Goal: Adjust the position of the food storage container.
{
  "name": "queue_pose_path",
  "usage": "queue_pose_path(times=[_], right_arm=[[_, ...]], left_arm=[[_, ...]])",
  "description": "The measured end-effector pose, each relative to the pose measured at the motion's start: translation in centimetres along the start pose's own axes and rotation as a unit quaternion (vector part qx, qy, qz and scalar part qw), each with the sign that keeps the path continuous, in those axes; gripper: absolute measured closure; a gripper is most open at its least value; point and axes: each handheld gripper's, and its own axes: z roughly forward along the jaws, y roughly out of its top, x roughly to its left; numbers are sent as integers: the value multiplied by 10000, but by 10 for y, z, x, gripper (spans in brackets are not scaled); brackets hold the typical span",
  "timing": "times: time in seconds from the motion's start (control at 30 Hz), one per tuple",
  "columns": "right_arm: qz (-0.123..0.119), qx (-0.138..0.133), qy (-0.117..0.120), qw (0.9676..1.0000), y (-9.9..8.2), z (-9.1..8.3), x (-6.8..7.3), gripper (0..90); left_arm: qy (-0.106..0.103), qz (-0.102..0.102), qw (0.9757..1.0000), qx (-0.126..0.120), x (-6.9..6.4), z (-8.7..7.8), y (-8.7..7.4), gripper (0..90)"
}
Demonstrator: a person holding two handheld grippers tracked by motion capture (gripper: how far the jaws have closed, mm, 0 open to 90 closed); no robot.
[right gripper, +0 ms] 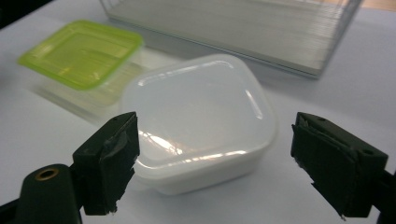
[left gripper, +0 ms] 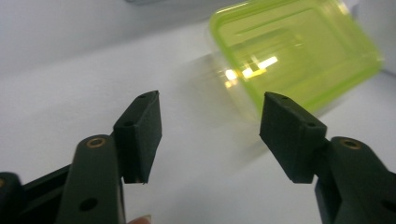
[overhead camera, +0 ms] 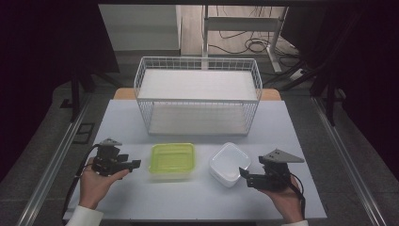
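Note:
A lime-green lidded container (overhead camera: pixel 172 160) (left gripper: pixel 299 51) (right gripper: pixel 79 51) sits on the table a little in front of the wire basket. A short gap to its left, my left gripper (overhead camera: pixel 134 165) (left gripper: pixel 210 130) points at it, open, with nothing between the jaws. To the right lies a white lidded container (overhead camera: pixel 229 163) (right gripper: pixel 196 116). My right gripper (overhead camera: pixel 243 173) (right gripper: pixel 215 154) stands open at that container's near right corner. Its jaws reach past both sides of the corner, and the pads (right gripper: pixel 109 158) do not press on it.
A white wire basket (overhead camera: pixel 141 77) (right gripper: pixel 327 51) with a white liner stands at the back middle of the pale table (overhead camera: pixel 188 197). A person's hands come in at the bottom corners. Beyond the table are a floor with cables and a desk frame.

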Motion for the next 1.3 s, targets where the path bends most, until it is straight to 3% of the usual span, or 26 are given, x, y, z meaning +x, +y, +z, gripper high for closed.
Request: queue_pose_path(times=[0.1,0.3,0.6,0.7,0.83,1.13,1.3], right_arm=[[8,-3,153,9999,2,3,6,147],[76,96,254,9996,3,10,12,134],[33,118,256,9996,0,10,15,134],[64,102,215,9997,1,10,14,134],[132,38,232,9996,3,11,16,135],[87,103,591,9982,18,29,43,135],[72,71,634,9979,22,32,45,136]], left_arm=[[-149,-104,9998,-111,-3,-10,-3,335],[-154,-145,9998,-63,-5,-12,-5,298],[-240,-199,9995,-32,-5,-11,-5,268],[-399,-286,9987,-114,-4,-15,-4,263],[-351,-314,9987,-196,-3,-18,-2,250],[-351,-350,9985,-219,-5,-20,-3,248],[-334,-370,9986,-202,-4,-18,-2,249]])
